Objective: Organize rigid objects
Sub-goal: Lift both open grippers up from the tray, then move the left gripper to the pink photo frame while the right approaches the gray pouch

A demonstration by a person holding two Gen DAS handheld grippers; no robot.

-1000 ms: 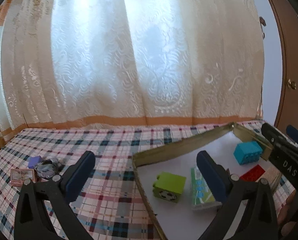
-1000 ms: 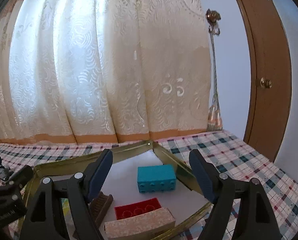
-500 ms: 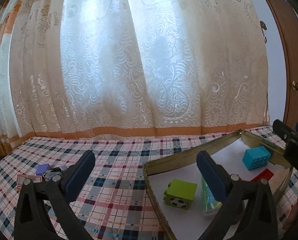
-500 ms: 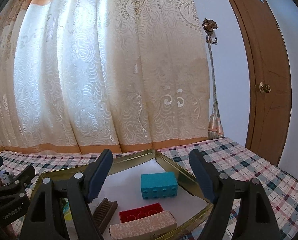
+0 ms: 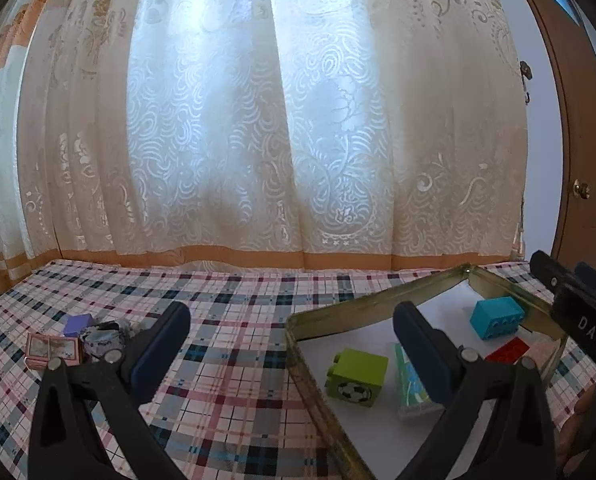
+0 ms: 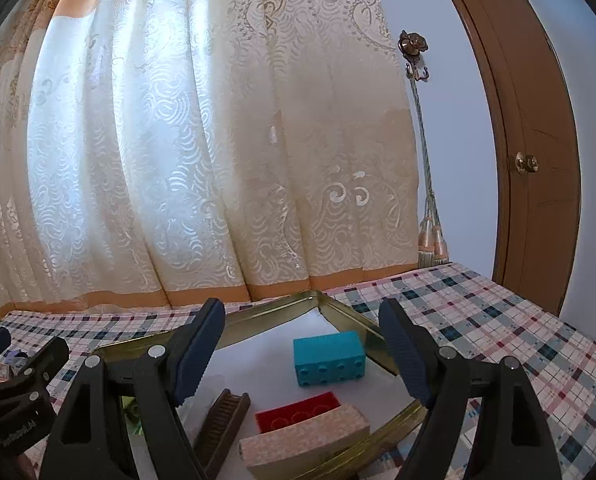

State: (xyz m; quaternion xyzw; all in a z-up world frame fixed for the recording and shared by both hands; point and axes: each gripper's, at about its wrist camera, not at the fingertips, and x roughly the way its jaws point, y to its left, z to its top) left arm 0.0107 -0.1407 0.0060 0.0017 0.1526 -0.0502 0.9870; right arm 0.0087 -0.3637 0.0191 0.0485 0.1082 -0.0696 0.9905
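Both the left gripper (image 5: 292, 340) and right gripper (image 6: 301, 346) hover with fingers spread and nothing between them. The tray (image 5: 361, 306) holds several blocks, while a pink box (image 5: 52, 350) and small items (image 5: 102, 334) lie near the table's left edge. Risk: a low reach leftward could catch the tray rim and shift its contents.

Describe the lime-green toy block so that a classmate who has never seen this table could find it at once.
Find the shallow gold-rimmed metal tray on the plaid tablecloth. The lime-green toy block sits near the tray's left rim, beside a green-printed clear packet. It alone carries a football picture on its front face.
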